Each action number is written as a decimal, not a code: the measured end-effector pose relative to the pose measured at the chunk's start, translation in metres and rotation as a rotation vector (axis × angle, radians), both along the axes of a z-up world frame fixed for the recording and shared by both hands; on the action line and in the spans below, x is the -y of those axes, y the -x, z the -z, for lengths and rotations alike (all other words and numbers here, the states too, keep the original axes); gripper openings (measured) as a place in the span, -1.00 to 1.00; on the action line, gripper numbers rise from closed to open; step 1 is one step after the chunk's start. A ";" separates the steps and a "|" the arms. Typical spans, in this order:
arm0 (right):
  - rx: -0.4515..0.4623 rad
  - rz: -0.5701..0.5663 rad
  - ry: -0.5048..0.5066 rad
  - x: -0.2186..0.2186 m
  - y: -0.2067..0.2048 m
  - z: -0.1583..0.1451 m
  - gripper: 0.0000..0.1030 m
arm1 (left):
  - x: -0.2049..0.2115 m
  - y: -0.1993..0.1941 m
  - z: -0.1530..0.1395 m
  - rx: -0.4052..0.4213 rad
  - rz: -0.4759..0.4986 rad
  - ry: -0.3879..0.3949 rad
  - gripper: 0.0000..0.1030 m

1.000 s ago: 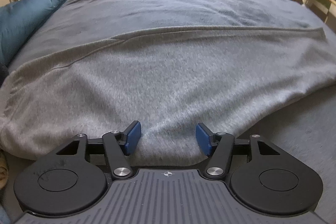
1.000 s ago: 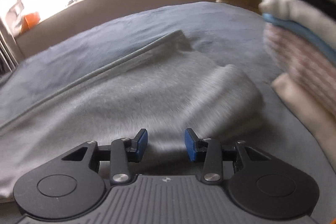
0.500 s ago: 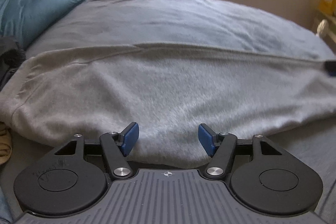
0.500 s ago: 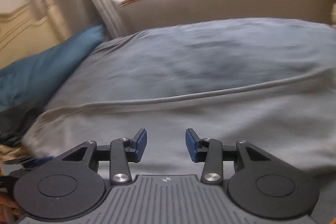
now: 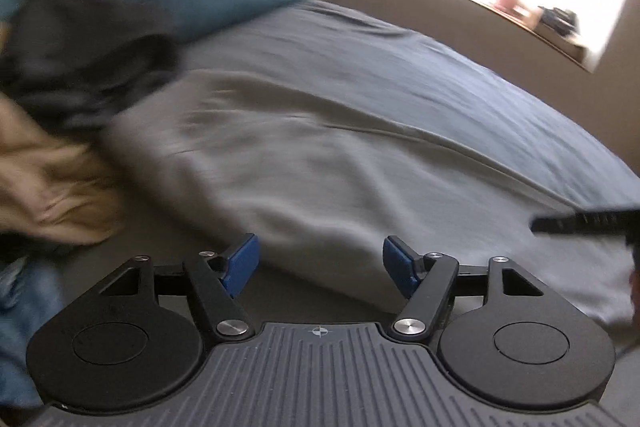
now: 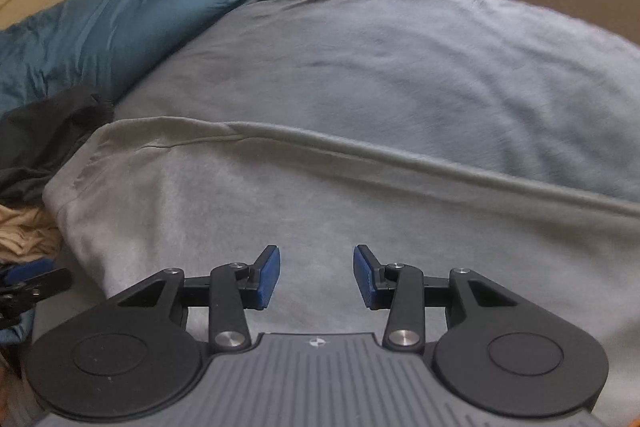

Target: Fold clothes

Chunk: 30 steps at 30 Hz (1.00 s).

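Left tool, right tool: black linkage arms, blue pads, silver screws, ribbed grey housing with a crosshair mark.

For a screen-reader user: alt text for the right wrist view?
An open two-finger claw with blue pads hovers over a light grey garment spread on a grey-blue bed cover. A teal pillow and dark crumpled clothing lie at the left.

Garment spread on the bed
Pillow behind the garment's left end; clothes pile just left of it.
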State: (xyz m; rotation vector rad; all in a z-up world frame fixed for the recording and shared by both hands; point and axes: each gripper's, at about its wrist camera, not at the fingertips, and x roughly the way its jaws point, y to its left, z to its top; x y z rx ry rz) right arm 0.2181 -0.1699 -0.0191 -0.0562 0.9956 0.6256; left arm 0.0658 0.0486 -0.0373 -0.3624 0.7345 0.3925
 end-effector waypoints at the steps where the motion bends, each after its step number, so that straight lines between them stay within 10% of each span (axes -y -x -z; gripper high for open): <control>1: -0.010 0.006 -0.003 -0.006 -0.002 0.008 -0.16 | -0.007 0.001 0.003 -0.005 -0.029 -0.001 0.36; 10: -0.029 0.005 0.004 -0.014 -0.004 0.031 -0.08 | -0.082 0.004 0.023 0.002 -0.333 0.257 0.36; 30: 0.008 -0.031 0.006 -0.021 0.002 0.034 0.20 | -0.137 -0.019 0.055 0.110 -0.575 0.437 0.39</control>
